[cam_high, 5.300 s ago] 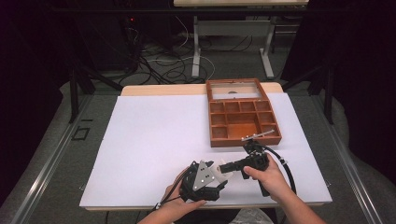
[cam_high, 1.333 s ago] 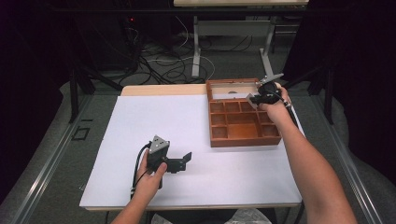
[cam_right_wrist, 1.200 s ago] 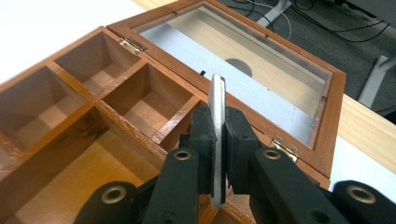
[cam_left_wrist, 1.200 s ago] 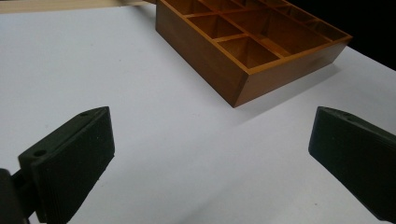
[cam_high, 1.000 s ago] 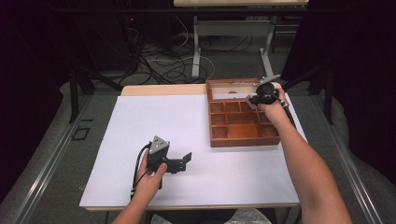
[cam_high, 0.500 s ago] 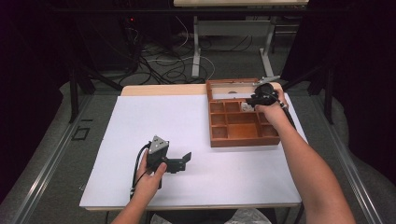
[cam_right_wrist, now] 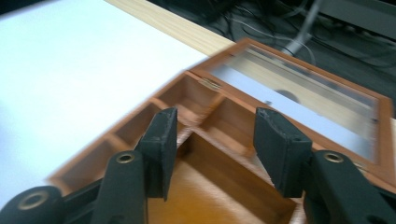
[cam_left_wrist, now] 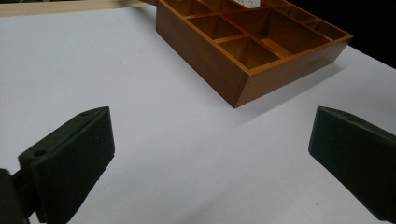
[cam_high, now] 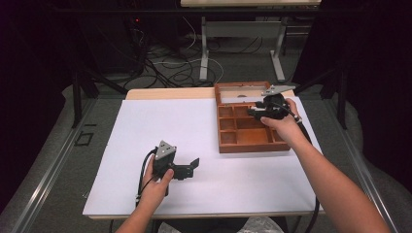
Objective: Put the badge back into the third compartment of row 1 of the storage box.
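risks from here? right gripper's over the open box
1. The right gripper hovers low over the wooden box, its jaws having just been opening with nothing between them; a dip could knock a divider.
2. The glass lid lies flat behind the box; a push backward might strain its hinge.
3. The left gripper, open, rests on the white sheet; a drag could shift it.

Black claws (cam_high: 256,113), grey three-cornered plates.

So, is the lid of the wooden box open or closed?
Open. The glass lid lies folded back behind the wooden box, and its compartments are uncovered, seen from above and from both gripper views.
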